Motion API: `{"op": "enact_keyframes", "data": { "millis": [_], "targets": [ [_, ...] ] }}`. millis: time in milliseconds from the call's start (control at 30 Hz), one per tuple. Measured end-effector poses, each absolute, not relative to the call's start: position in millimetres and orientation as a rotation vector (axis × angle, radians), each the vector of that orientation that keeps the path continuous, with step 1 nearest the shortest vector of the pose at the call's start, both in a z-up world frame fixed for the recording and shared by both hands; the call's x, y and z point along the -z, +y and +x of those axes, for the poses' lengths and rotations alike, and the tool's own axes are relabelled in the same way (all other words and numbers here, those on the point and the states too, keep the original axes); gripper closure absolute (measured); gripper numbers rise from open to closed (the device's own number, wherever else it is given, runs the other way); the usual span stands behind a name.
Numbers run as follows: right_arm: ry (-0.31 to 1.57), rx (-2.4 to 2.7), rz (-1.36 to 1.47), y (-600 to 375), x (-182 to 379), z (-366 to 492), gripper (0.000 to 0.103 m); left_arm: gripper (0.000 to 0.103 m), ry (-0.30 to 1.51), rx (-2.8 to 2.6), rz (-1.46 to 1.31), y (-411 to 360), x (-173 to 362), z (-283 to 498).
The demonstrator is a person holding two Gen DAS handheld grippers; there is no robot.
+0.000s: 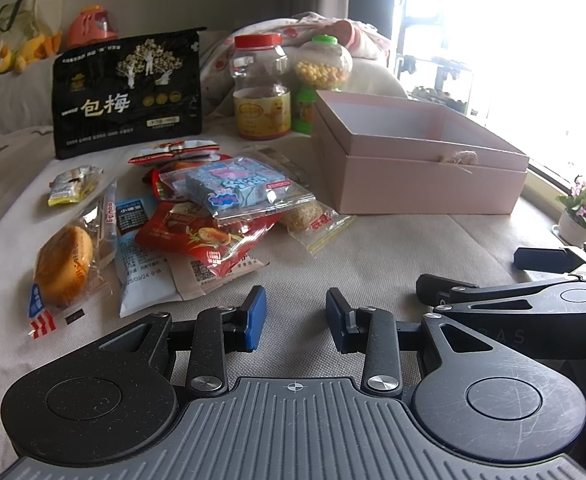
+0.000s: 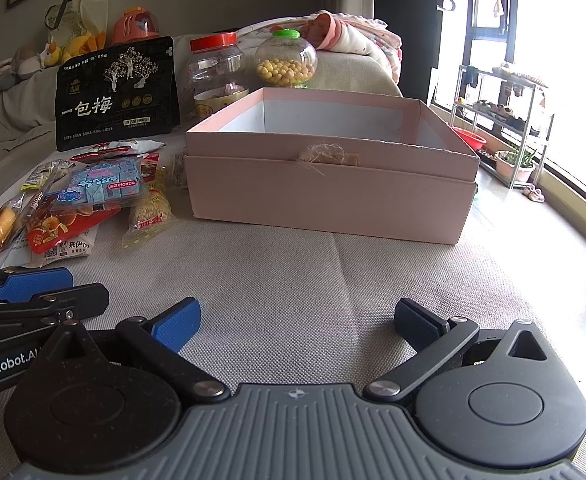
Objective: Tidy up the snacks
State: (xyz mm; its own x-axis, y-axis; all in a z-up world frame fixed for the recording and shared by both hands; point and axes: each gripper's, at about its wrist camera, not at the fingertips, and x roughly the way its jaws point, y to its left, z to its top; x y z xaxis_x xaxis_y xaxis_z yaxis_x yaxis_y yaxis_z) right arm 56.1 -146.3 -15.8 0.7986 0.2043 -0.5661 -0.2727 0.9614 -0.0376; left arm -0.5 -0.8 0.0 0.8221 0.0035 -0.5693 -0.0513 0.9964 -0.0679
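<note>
- A beige fabric surface (image 2: 293,272) is seen spread under everything, with the snacks and box set on it.
- A pink box (image 2: 329,196) is seen open-topped at the middle right, with nothing visible in the part of its pale interior that shows; a tuft of twine is fixed at its front rim.
- A black pouch (image 1: 127,92) with gold lettering is stood upright behind the snack pile, left of the box.
- A red-lidded jar (image 1: 262,88) and a green-lidded jar (image 1: 325,64) of yellow balls are placed side by side behind the box's left corner.
- A pile of snack packets (image 1: 213,216) is heaped just left of the box, with a blue candy bag (image 1: 233,188) on top.
- A wrapped bun (image 1: 65,264) is laid at the pile's left edge.
- The right gripper (image 2: 297,324) is held low over bare fabric, fingers spread wide, nothing between them.
- The left gripper (image 1: 296,320) is held beside it near the pile, fingers partly apart, gripping nothing.
</note>
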Motion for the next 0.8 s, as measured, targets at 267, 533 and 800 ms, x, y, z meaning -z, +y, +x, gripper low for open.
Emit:
{"op": "enact_keyframes", "data": {
  "millis": [267, 533, 800],
  "targets": [
    [0.593, -0.257, -0.119, -146, 16, 56, 0.000, 0.065, 0.605, -0.030, -0.080, 1, -2, -1],
    [0.645, -0.287, -0.138, -147, 13, 63, 0.000, 0.065, 0.610, -0.024, -0.094, 4, -3, -1],
    [0.776, -0.354, -0.205, -146, 3, 76, 0.000, 0.066, 0.677, 0.041, -0.147, 22, -12, 5]
  ]
}}
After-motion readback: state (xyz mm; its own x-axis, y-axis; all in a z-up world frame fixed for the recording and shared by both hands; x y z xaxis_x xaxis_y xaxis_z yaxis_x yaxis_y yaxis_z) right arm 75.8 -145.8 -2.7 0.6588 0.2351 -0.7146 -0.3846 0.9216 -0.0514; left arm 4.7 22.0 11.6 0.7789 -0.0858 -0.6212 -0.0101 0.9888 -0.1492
